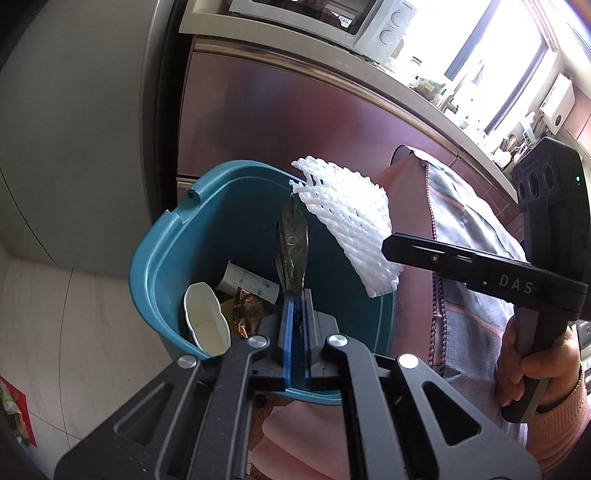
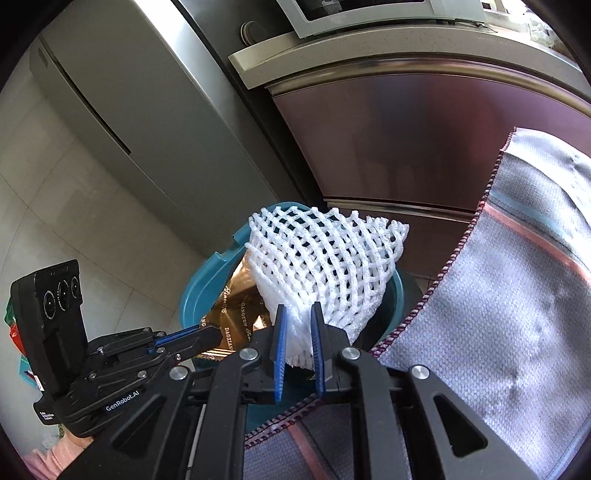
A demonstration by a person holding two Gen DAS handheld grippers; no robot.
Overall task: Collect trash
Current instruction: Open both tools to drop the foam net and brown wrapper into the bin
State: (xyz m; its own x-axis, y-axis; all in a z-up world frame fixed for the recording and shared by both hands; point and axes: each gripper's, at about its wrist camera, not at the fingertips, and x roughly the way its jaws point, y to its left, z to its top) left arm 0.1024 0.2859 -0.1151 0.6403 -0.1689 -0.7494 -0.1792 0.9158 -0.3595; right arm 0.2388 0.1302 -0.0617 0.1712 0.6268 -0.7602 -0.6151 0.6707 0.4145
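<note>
A teal bin (image 1: 177, 243) stands on the floor by the cabinets; it also shows in the right wrist view (image 2: 207, 280). Inside lie a crushed paper cup (image 1: 207, 321), a second printed cup (image 1: 247, 282) and a gold wrapper (image 1: 243, 310). My left gripper (image 1: 295, 295) is shut on a brown foil wrapper (image 1: 291, 251), held edge-on over the bin; its gold face shows in the right wrist view (image 2: 236, 314). My right gripper (image 2: 298, 314) is shut on a white foam fruit net (image 2: 325, 254), held above the bin's right rim; the net also shows in the left wrist view (image 1: 347, 218).
A grey cloth with pink stripes (image 2: 517, 295) hangs at the right, close to the bin. Maroon cabinet fronts (image 1: 295, 122) and a grey fridge (image 2: 129, 110) stand behind. A microwave (image 1: 332, 18) sits on the counter. Tiled floor (image 1: 74, 332) lies to the left.
</note>
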